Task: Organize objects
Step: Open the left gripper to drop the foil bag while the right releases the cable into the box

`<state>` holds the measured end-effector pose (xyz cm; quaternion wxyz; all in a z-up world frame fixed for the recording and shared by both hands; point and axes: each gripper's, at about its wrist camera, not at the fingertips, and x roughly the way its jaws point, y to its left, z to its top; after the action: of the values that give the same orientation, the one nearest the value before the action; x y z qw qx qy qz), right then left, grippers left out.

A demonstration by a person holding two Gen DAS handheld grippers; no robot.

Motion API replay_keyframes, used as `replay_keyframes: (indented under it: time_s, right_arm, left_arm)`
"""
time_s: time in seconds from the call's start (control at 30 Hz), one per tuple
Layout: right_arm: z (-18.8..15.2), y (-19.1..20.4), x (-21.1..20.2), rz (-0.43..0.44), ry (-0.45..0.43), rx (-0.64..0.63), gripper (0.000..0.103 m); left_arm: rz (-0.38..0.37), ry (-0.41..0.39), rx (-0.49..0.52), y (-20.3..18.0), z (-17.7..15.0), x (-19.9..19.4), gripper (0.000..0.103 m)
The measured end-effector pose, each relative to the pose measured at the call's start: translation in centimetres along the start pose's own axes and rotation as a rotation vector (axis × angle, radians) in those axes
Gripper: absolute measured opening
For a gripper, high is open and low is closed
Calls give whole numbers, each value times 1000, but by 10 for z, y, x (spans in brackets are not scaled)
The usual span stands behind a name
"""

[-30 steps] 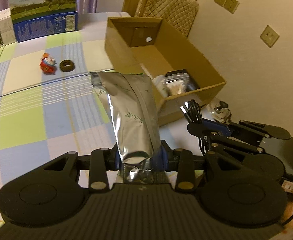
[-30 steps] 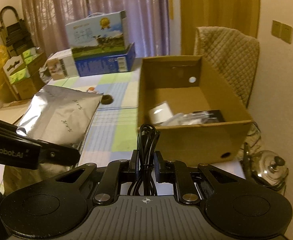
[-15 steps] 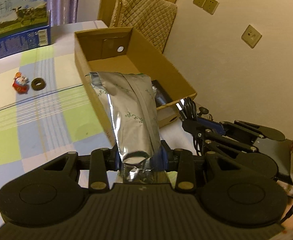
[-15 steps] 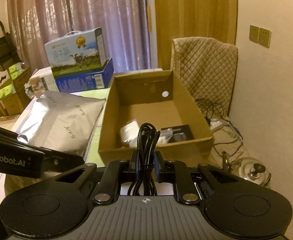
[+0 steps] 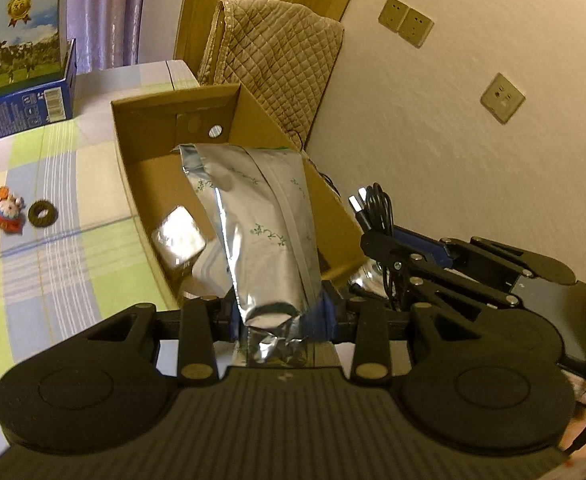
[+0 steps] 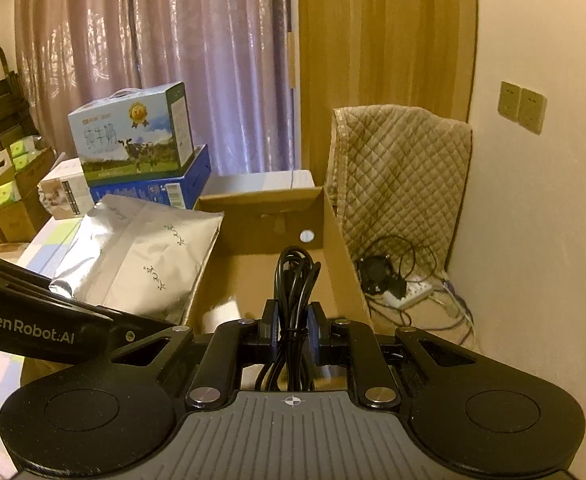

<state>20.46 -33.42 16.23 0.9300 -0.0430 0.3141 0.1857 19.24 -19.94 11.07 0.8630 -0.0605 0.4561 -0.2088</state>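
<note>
Checked bench cloth (image 5: pixel 53 264), cardboard box (image 5: pixel 141 184) at its edge: both loads over the box.
Left gripper (image 5: pixel 281 316) fingers pinch foil pouch (image 5: pixel 261 232); right gripper (image 6: pixel 292 328) fingers pinch coiled black cable (image 6: pixel 295 280). Advise lowering each inside the walls before release, pouch flat, clear of the wrapped packet (image 5: pixel 178 236).

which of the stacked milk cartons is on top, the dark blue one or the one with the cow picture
The cow-picture carton; it sits on the dark blue carton, which lies flat beneath it.

a crinkled, glossy silver foil pouch (image 5: pixel 261 232) is gleaming against the matt brown cardboard box (image 5: pixel 149 184); the quilted beige cloth (image 5: pixel 277 56) is looking soft.
</note>
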Motion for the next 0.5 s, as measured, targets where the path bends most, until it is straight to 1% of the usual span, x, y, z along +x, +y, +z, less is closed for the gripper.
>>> replay_keyframes:
  time_s: [0.23,0.33,0.5]
  right_arm:
    - [24,-16,48,25,25,8,12]
    - [32,-22,69,42,40,20,12]
    - [38,-30,95,37,55,31,12]
  left_arm:
    - [26,-14,-44,14,41,26,32]
    - [35,-10,-48,21,56,40,32]
    - [52,-7,-47,31,74,62,32]
